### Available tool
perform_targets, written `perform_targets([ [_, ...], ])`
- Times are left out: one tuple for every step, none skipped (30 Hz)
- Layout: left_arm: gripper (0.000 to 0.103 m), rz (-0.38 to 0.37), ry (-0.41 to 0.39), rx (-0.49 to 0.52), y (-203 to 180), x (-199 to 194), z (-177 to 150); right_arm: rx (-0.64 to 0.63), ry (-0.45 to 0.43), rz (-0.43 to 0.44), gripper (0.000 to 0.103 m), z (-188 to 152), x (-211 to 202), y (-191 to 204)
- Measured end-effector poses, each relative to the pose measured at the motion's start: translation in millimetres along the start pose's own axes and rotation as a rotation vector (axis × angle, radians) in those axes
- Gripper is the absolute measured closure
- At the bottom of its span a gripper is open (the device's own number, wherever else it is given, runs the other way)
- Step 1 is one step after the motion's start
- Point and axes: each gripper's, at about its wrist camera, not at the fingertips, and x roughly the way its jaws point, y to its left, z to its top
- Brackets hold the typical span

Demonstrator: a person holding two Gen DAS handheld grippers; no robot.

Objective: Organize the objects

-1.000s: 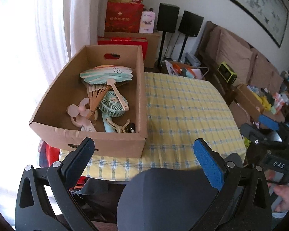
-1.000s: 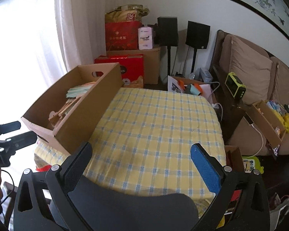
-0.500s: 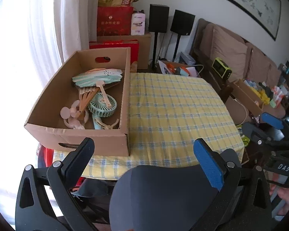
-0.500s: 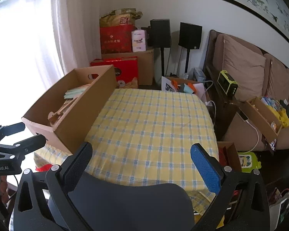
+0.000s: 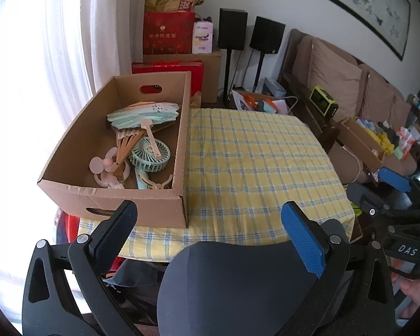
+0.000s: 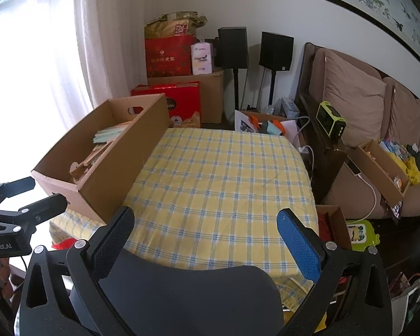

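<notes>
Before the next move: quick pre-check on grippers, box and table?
1. Left gripper open, nothing between its fingers: ok.
2. Right gripper open, nothing held: ok.
3. Both grippers clear of the cardboard box, hanging off the table's near edge: ok.
4. Fans inside the box, paper fan on top, teal handheld fan and pink fan below: ok.
5. Yellow checked tablecloth bare, nothing left out to sort: ok.
6. Box seated fully on the table: cannot tell, its near corner sits close to the edge.
</notes>
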Motion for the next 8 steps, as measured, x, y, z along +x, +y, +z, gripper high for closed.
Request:
perform_targets([
  [0.0,0.009,-0.006,0.001,-0.4,-1.5,0.2,-0.001,0.001,0.0,0.0,0.1,-0.2,-0.4],
  [0.0,0.016,-0.007,0.001,-0.4,-1.9,0.4,-0.002,0.003,-0.001,0.0,0.4,-0.3,-0.2],
  [0.0,0.024,-0.009,0.005,-0.9,-2.1,0.3,-0.003,0.005,-0.001,0.0,0.5,-0.4,-0.5],
  [0.0,0.04,-0.012,0.018,-2.6,-2.2,0.6,-0.003,0.004,-0.001,0.0,0.6,-0.6,-0.5],
  [0.0,0.048,-0.011,0.028,-3.9,-1.9,0.1,-0.003,0.006,0.0,0.0,0.6,-0.4,-0.6],
  [0.0,0.049,-0.01,0.032,-4.9,-1.7,-0.3,-0.003,0.007,0.001,0.0,0.5,-0.5,-0.6],
  [0.0,0.041,-0.008,0.028,-5.0,-1.5,-0.7,-0.003,0.008,0.001,0.0,0.2,-0.6,-0.3],
  [0.0,0.035,-0.007,0.025,-4.9,-1.4,-0.8,-0.003,0.008,0.002,0.0,0.1,-0.8,-0.3],
])
